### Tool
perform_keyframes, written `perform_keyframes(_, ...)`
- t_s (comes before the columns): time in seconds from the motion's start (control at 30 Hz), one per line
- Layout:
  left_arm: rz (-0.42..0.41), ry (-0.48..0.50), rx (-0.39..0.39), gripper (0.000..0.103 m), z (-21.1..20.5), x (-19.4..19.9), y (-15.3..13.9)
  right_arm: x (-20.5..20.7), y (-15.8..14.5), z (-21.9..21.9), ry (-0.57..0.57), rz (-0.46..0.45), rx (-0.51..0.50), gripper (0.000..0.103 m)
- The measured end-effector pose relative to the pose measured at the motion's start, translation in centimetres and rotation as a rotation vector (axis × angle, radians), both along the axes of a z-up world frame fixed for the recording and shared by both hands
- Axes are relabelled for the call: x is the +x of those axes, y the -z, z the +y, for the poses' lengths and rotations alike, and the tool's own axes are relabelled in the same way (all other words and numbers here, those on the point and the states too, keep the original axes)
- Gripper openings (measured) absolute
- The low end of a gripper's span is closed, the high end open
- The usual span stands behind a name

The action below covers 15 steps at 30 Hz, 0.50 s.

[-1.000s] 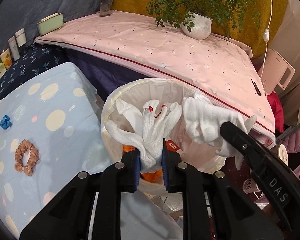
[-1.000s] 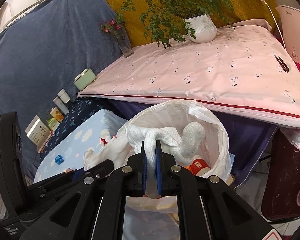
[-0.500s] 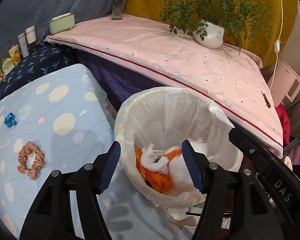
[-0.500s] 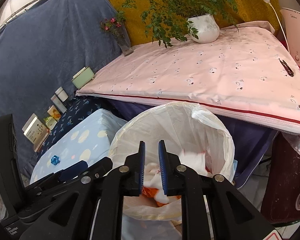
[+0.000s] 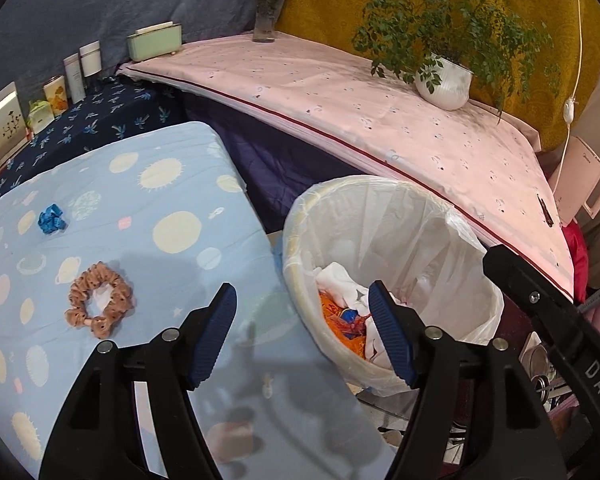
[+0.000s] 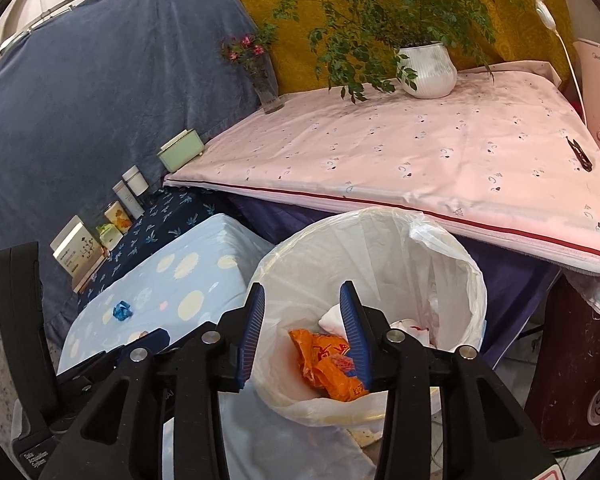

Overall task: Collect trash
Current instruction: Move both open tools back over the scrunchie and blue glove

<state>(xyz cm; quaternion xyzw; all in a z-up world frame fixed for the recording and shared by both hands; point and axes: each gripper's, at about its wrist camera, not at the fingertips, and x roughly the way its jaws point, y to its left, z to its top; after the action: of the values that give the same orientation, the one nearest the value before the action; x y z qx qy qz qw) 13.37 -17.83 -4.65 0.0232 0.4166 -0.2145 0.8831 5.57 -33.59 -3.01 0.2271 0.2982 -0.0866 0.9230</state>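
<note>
A round trash bin (image 5: 380, 196) lined with a white bag stands beside the light blue table (image 5: 148, 216); it also shows in the right wrist view (image 6: 364, 220). Inside lie white gloves (image 5: 340, 280) and an orange wrapper (image 6: 328, 364). My left gripper (image 5: 302, 330) is open and empty, straddling the bin's near rim and the table edge. My right gripper (image 6: 302, 330) is open and empty above the bin's near rim. A crumpled blue scrap (image 5: 52, 218) lies on the table; it also shows in the right wrist view (image 6: 123, 311).
A brown scrunchie (image 5: 98, 306) lies on the blue table. A pink-covered table (image 5: 380, 120) behind the bin holds a potted plant (image 5: 444, 84), a vase (image 5: 266, 20) and a green box (image 5: 154, 42). Small boxes and bottles (image 5: 74, 76) line the dark blue surface.
Both grippers held white gloves over the bin a second ago. They opened, the gloves fell into the bin, and both grippers have pulled back, jaws now wider.
</note>
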Motion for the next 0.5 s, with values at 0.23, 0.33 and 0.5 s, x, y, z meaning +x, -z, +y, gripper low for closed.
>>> perform_keyframes(0.23, -0.014, -0.049, -0.003, 0.074, 3.0, -0.3, -0.6, -0.1, -0.5, 2.6, -0.031, 0.002, -0.02, 0.056)
perform_keyframes(0.33, -0.017, -0.077, -0.002, 0.077, 4.8, -0.5, -0.6, 0.0, -0.6, 3.9, -0.052, 0.008, -0.026, 0.058)
perform_keyframes(0.5, -0.009, -0.129, -0.004, 0.078, 7.8, -0.4, -0.4, 0.2, -0.5, 6.5, -0.093, 0.016, -0.035, 0.06)
